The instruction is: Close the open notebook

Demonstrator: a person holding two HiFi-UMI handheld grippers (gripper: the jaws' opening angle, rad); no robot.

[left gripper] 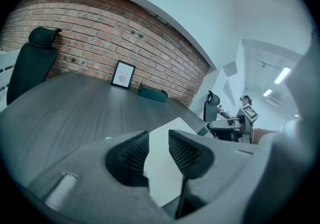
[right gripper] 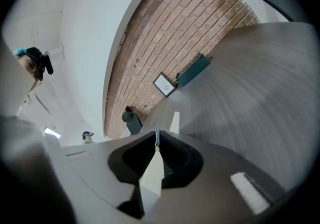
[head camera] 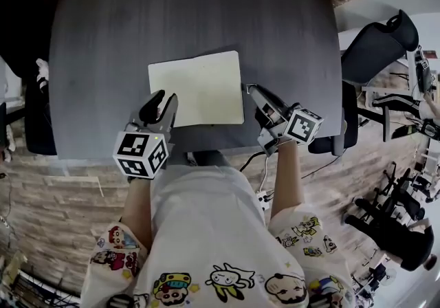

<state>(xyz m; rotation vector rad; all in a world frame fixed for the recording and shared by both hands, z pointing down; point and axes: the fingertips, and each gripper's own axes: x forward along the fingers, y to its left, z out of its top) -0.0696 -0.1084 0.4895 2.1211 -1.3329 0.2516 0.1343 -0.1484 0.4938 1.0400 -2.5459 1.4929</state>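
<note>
R gripper (head camera: 249, 89): jaws nearly together, clamped on a thin cream leaf at the right edge of the pale cream paper notebook (head camera: 198, 86). In the right gripper view the leaf runs edge-on straight up the slot btwn the two black ribbed pads (right gripper: 172, 160), both pads pressing it. A cream sliver of the notebook (right gripper: 151, 170) pokes out past the tips (right gripper: 157, 135). Can't tell if the leaf is cover or page.

L gripper (head camera: 165, 98): jaws apart, nothing btwn the pads. It sits over the notebook's near-left corner. The left gripper view shows cream paper (left gripper: 157, 178) through the gap (left gripper: 158, 138) w/ clear space either side, and the pads (left gripper: 134, 153) don't press it. Whether the tips touch the sheet below, can't tell.

The notebook lies on the dark grey wood-grain table (head camera: 103, 38), near the edge closest to the person, roughly centred btwn the two grippers. It shows as one plain cream rectangle from the head view, long side across, its far-right corner slightly higher in the picture.

Each gripper carries its black-and-white square-marker cube: L (head camera: 140, 154), R (head camera: 303, 125), both off the near table edge over the person's lap.

At the far side of the table (left gripper: 65, 108), vs the red brick wall (left gripper: 100, 33), stand a small black-framed picture (left gripper: 123, 74) and a low teal box (left gripper: 153, 93), well apart from the notebook. Both also show in the right gripper view: picture (right gripper: 164, 84), box (right gripper: 192, 70), table (right gripper: 260, 78).
</note>
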